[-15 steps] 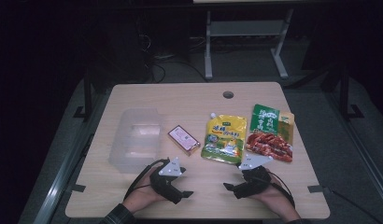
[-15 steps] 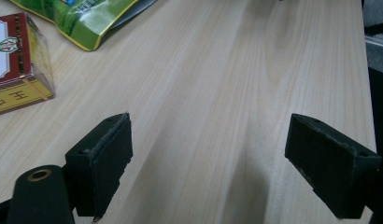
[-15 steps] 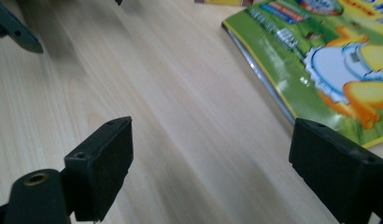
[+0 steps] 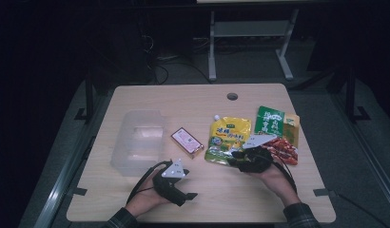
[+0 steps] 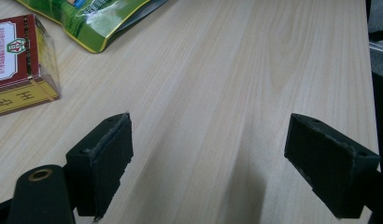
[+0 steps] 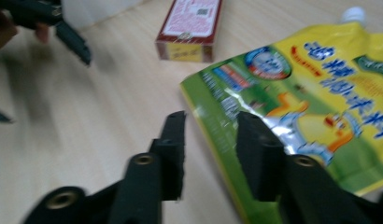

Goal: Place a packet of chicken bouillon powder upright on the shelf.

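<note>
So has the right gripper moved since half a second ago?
Yes. In the high view the right gripper has gone forward and left from the table's near edge, onto the bottom corner of the yellow spouted pouch; its jaws straddle that edge.

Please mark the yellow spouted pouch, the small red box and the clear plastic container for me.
yellow spouted pouch (image 4: 229, 139): high view, middle of its printed front.
small red box (image 4: 187, 142): high view, centre of its top face.
clear plastic container (image 4: 121, 145): high view, on its left wall.
</note>
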